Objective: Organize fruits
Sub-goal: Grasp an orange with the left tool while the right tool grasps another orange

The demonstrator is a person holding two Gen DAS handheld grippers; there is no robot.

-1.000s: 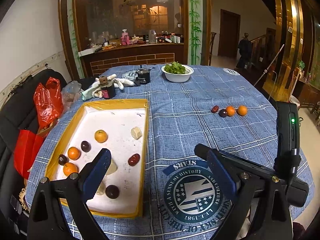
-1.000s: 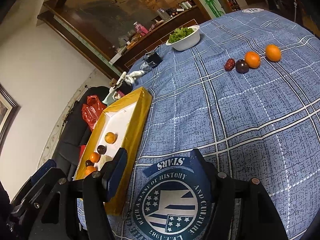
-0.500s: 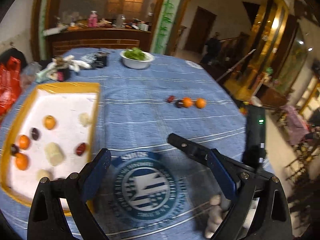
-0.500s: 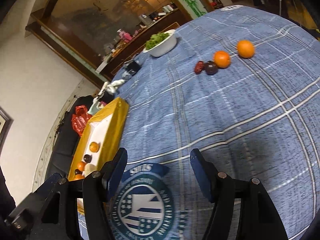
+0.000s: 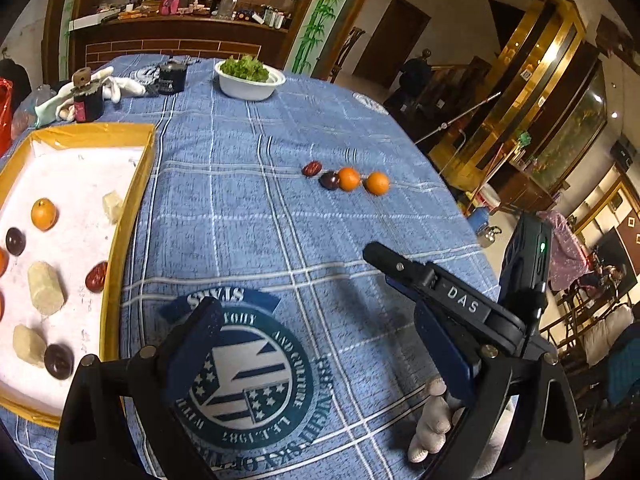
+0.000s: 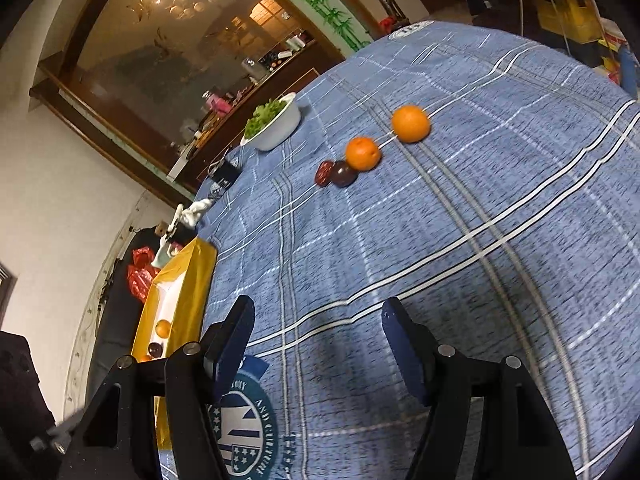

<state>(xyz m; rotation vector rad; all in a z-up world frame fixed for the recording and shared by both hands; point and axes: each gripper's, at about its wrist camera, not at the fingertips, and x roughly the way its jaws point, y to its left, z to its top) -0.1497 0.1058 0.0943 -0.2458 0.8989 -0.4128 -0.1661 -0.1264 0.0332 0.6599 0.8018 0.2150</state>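
Blue plaid-clothed bench (image 5: 248,208), left claw (image 5: 316,344) and right claw (image 6: 318,336) both spread wide, empty, hovering low, yellow-rimmed white tray (image 5: 132,200) interior plain only in left view, round orange fruits (image 6: 410,123) near.

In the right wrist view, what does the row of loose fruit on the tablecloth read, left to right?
red date → dark plum → orange → second orange, set apart from the rest.

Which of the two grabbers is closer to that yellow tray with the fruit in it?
Left. The left gripper hangs just beside the yellow tray; the right gripper sits farther out over the tablecloth.
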